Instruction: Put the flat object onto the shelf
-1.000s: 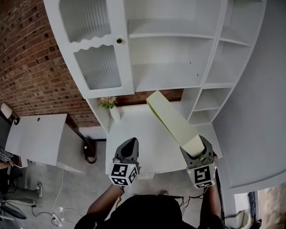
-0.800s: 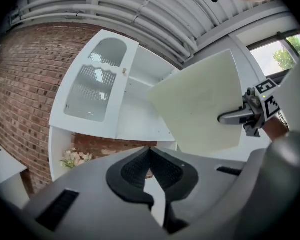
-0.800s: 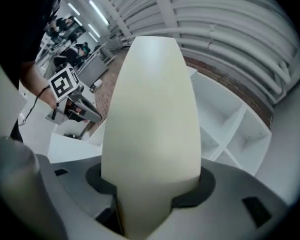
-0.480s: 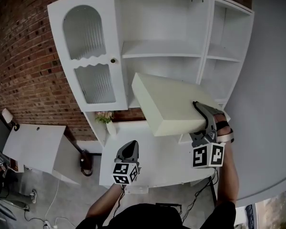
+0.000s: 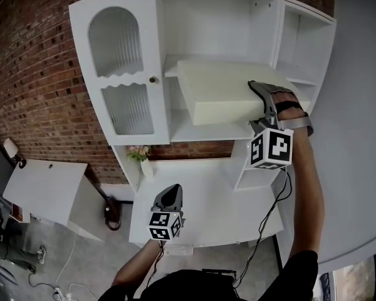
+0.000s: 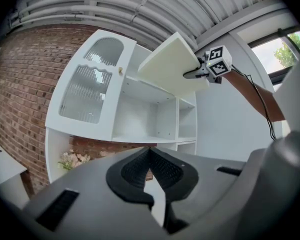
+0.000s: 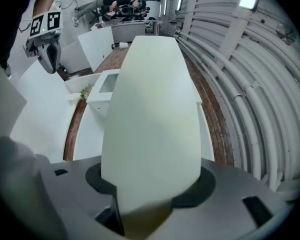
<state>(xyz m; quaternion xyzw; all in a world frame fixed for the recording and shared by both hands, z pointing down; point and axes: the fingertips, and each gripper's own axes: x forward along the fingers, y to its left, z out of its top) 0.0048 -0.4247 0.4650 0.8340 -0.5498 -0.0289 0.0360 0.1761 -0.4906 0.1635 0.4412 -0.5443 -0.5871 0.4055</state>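
Board (image 5: 219,96) was clamped at one end in the right gripper's (image 5: 264,103) jaws, long axis running straight out from them toward the shelf (image 5: 207,130), up at the opening. Left gripper (image 5: 168,197) hung low over the table (image 5: 200,180), jaws pinched together on nothing. Couldn't tell if the far edge was inside yet; board itself hid that.

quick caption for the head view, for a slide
Right gripper holds a cream flat board up before the white shelf unit; left gripper empty below.
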